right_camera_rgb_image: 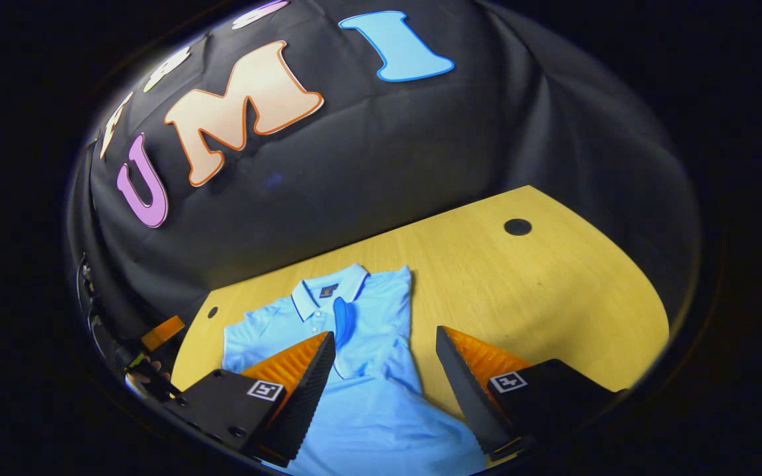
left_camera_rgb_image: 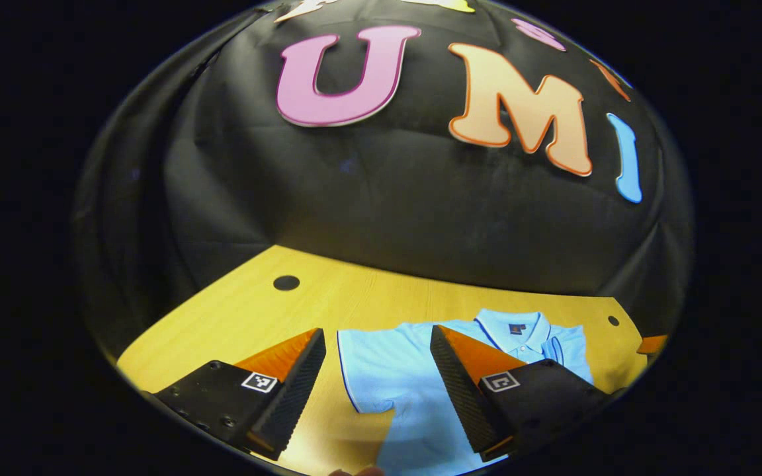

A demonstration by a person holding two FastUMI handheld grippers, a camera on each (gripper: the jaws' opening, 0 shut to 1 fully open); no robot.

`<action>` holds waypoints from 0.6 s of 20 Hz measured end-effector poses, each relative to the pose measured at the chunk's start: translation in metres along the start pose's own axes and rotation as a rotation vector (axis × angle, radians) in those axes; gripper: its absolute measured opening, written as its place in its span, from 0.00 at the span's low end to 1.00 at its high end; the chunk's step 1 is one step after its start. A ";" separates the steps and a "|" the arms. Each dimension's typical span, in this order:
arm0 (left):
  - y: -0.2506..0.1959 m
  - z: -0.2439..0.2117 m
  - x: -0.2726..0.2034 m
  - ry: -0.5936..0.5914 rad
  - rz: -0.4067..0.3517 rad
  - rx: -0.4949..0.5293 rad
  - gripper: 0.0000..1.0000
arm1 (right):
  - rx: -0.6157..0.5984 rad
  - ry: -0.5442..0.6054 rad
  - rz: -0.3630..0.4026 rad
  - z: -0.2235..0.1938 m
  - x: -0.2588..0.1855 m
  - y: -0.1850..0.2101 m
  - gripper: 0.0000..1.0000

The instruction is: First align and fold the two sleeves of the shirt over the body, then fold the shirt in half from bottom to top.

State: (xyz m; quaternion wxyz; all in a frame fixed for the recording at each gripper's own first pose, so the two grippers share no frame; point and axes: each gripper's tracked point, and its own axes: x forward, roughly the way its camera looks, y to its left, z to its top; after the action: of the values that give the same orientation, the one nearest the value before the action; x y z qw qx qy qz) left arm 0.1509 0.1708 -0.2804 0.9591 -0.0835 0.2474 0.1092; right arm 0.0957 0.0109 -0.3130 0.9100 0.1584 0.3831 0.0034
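Light-blue shirt (right_camera_rgb_image: 361,370) lies flat, collar toward the far wall, on the wooden table (right_camera_rgb_image: 553,297). In the right gripper view its collar sits at 11 o'clock of centre; the right sleeve appears already folded over the chest. In the left gripper view the left sleeve (left_camera_rgb_image: 371,370) lies spread at 6 o'clock. Left gripper (left_camera_rgb_image: 378,377) and right gripper (right_camera_rgb_image: 384,380) both hover with jaws wide, empty. Judged thin, soft, limp cloth: pinch the sleeve at its hem, lift low to avoid dragging.
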 end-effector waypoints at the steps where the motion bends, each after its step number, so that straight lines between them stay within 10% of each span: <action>1: 0.002 -0.006 0.009 0.016 0.009 -0.007 0.95 | 0.003 0.006 -0.016 -0.004 -0.005 -0.009 0.97; 12: 0.026 -0.078 0.076 0.210 0.086 0.050 0.95 | 0.033 0.020 -0.118 -0.023 -0.044 -0.066 0.97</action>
State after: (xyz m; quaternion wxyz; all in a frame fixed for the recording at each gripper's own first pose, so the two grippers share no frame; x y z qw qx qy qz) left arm 0.1737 0.1917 -0.3875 0.9241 -0.0598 0.3526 0.1345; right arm 0.0407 -0.0506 -0.3162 0.9021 0.1503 0.4009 -0.0550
